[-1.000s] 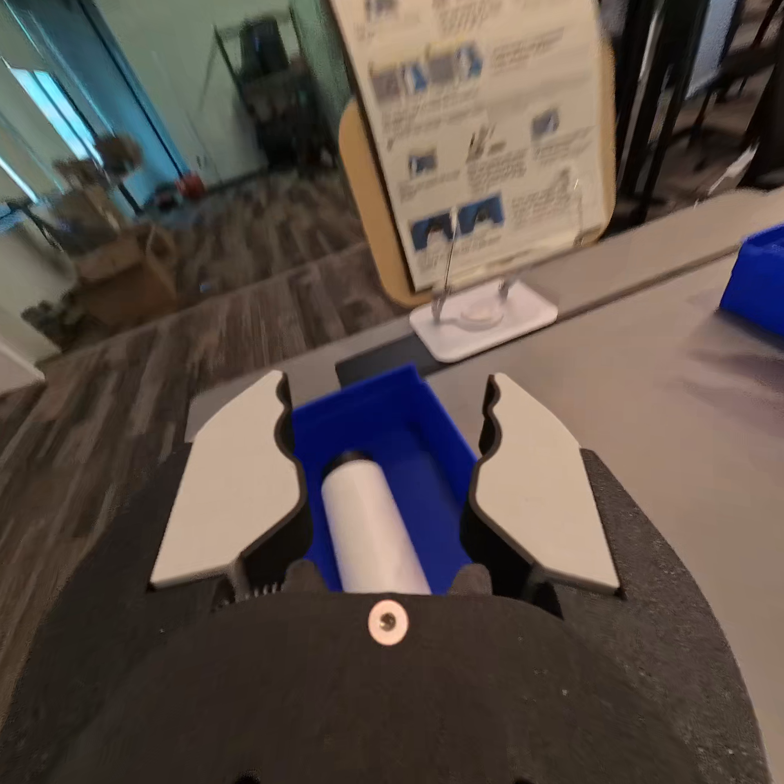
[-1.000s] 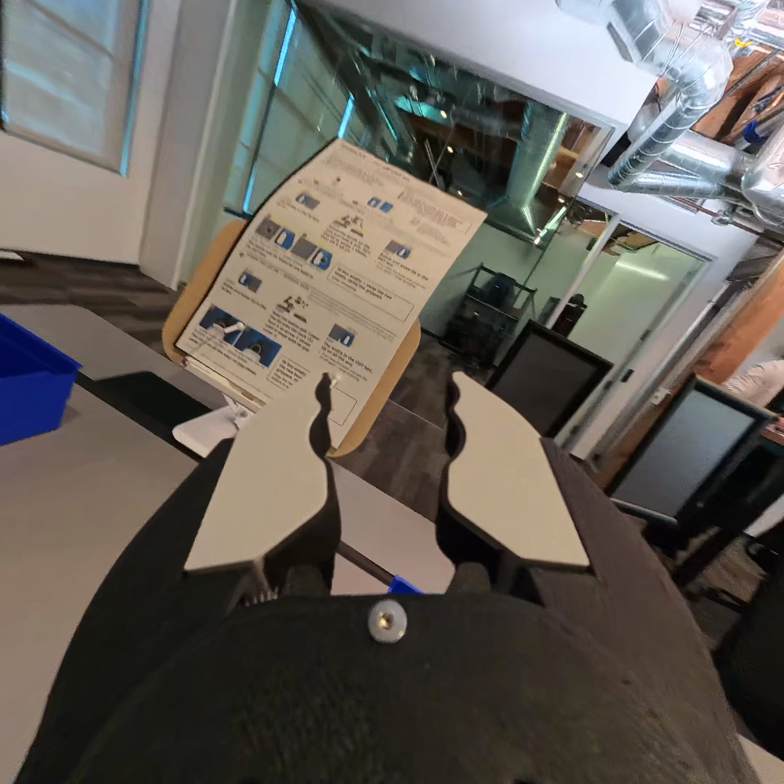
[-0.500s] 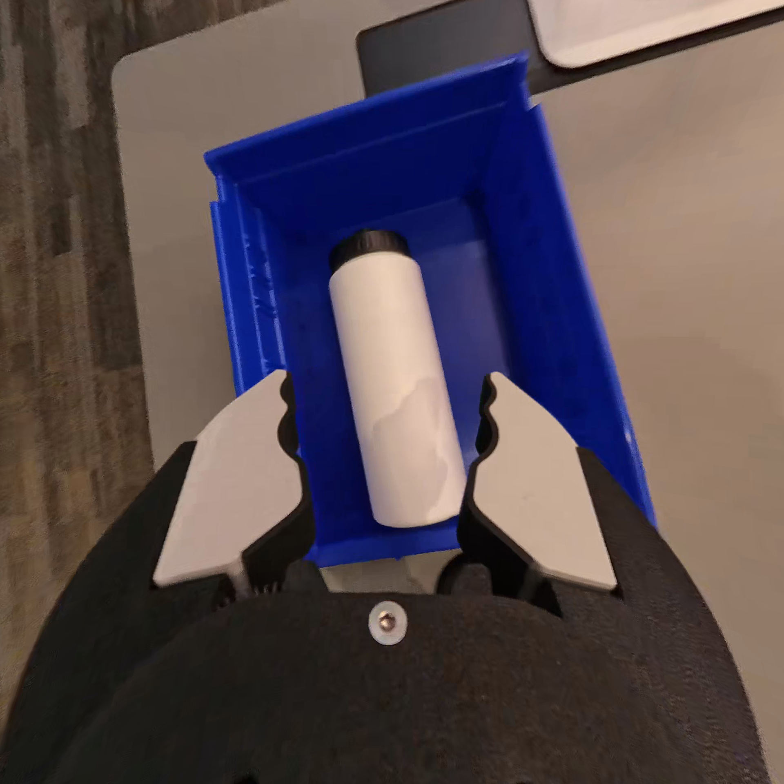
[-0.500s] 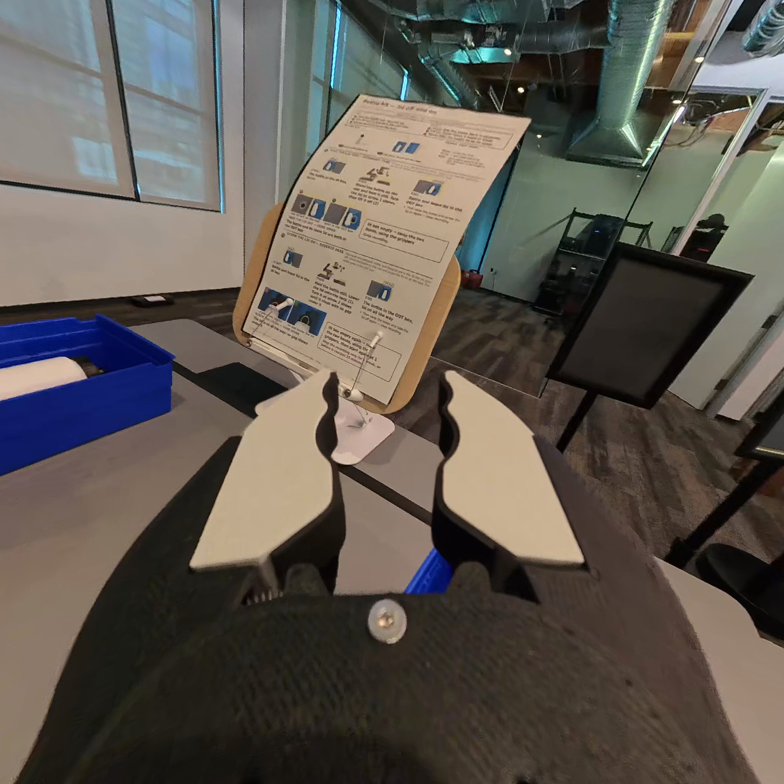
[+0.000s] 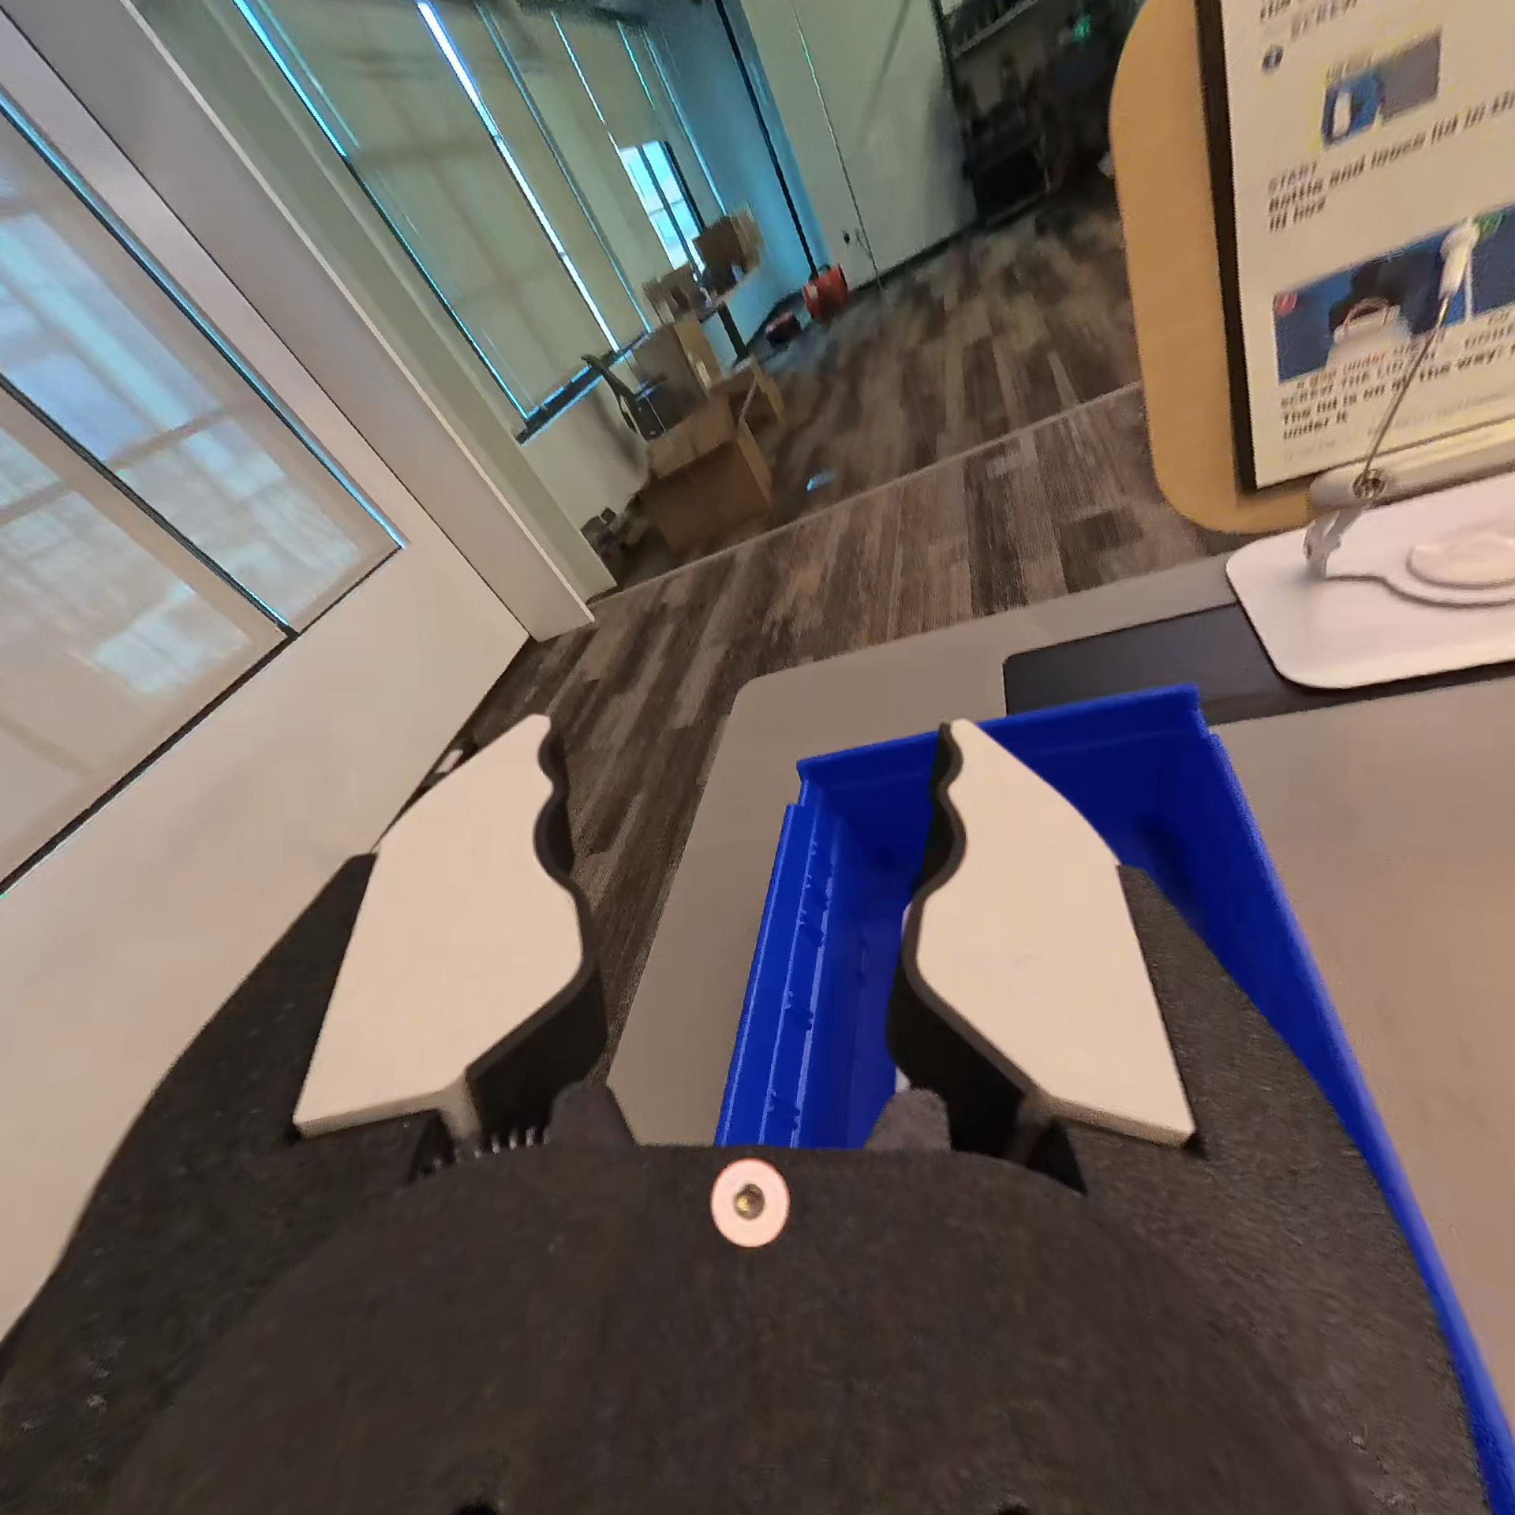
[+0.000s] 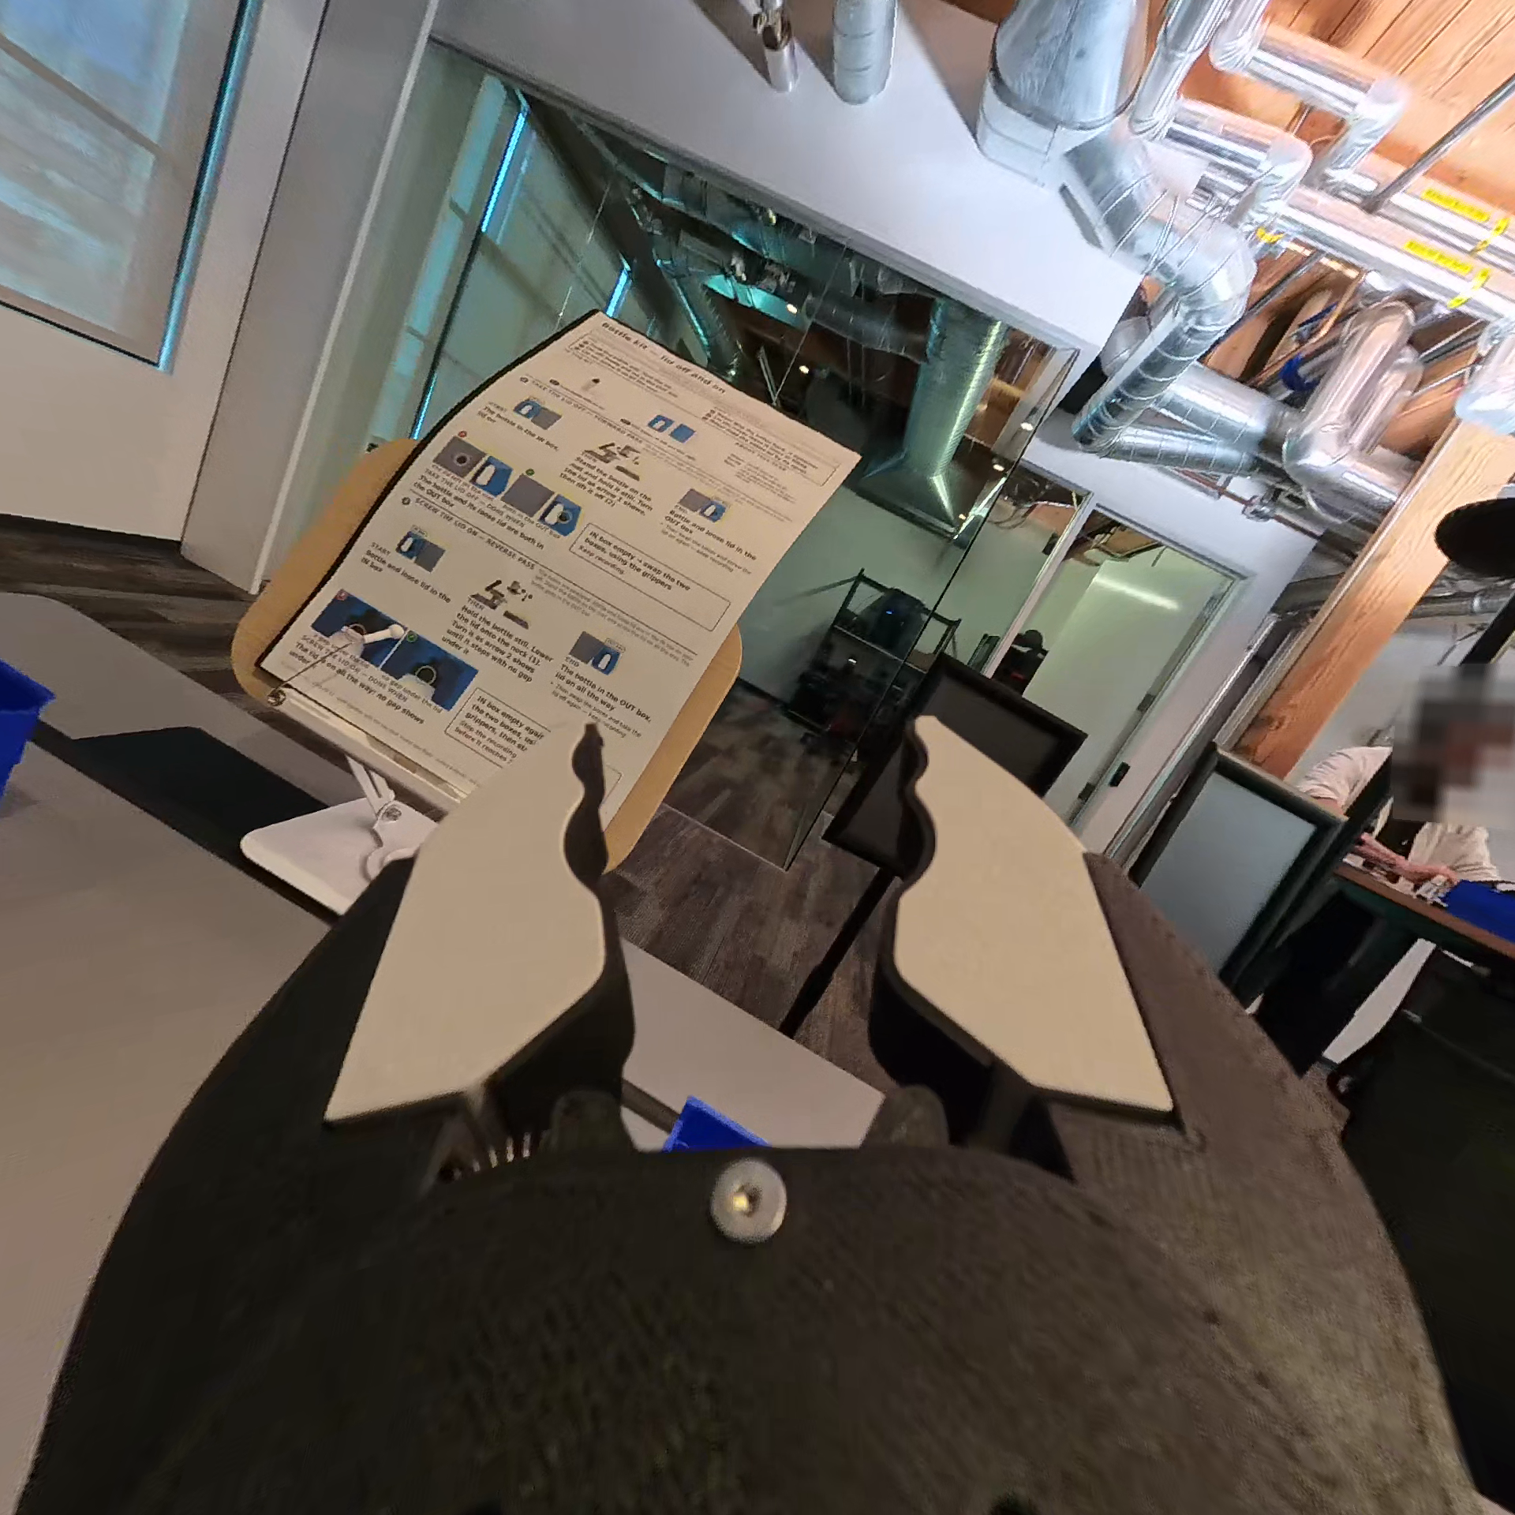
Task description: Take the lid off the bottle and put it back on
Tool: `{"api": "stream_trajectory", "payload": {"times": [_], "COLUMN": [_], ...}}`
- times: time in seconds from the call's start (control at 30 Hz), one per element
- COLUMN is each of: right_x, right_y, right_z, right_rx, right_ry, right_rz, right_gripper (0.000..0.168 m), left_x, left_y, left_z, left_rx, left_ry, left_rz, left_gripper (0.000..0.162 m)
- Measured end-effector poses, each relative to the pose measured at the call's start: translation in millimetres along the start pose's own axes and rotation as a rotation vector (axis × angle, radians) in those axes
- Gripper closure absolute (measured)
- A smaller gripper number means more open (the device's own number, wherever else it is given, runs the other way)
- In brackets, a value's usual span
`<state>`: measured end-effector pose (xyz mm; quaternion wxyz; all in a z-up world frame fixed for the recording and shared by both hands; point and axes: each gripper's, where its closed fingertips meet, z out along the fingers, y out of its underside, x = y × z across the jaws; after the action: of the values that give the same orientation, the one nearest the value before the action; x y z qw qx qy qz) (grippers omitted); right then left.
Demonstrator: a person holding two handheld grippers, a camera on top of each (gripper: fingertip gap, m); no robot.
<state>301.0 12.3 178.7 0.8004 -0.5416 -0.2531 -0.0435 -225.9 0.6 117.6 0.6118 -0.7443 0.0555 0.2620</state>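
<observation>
We held both felt-black tools released, left tool [image 5: 742, 758] over the ribbed blue plastic bin [image 5: 799, 967], right tool [image 6: 750, 742] empty above the smooth grey counter [image 6: 123, 943].

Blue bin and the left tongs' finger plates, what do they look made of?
Blue bin: looks like moulded plastic, uniform saturated colour, slight sheen, thin walls with raised ribs outside.

Finger plates of the left tongs: matte light-grey flat sheet on a black backing, probably plastic or coated; the pictures can't settle which. The body behind looks grainy black, possibly 3D-printed.
</observation>
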Motion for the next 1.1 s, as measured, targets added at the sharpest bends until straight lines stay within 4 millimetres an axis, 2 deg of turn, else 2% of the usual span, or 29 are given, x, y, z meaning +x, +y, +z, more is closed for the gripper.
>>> {"api": "stream_trajectory", "payload": {"times": [0.2, 0.33, 0.53, 0.63, 0.77, 0.93, 0.97, 1.03, 1.1], "right_x": [24, 48, 81, 90, 91, 82, 79, 73, 65], "right_y": [11, 15, 33, 41, 46, 45, 45, 44, 45], "right_z": [-3, -11, -20, -22, -20, -16, -15, -13, -9], "right_rx": [-0.007, 0.021, 0.009, 0.011, 0.021, 0.016, 0.013, 0.009, -0.012], "right_ry": [0.072, 0.085, 0.117, 0.124, 0.105, 0.066, 0.053, 0.028, 0.001], "right_rz": [0.046, 0.159, 0.299, 0.336, 0.386, 0.410, 0.414, 0.415, 0.401], "right_gripper": [0.100, 0.110, 0.117, 0.116, 0.116, 0.117, 0.117, 0.117, 0.116], "left_x": [-14, -28, -48, -53, -56, -53, -50, -30, 5], "left_y": [-15, -23, -26, -25, -20, -16, -16, -1, 31], "left_z": [-15, -23, -34, -36, -34, -31, -30, -23, -15], "left_rx": [0.075, 0.134, 0.172, 0.179, 0.152, 0.122, 0.113, 0.002, -0.209], "left_ry": [-0.041, -0.067, -0.105, -0.111, -0.115, -0.093, -0.071, 0.046, 0.244], "left_rz": [-0.054, -0.131, -0.206, -0.232, -0.231, -0.227, -0.218, -0.191, -0.199], "left_gripper": [0.073, 0.068, 0.066, 0.066, 0.066, 0.064, 0.069, 0.082, 0.075]}}
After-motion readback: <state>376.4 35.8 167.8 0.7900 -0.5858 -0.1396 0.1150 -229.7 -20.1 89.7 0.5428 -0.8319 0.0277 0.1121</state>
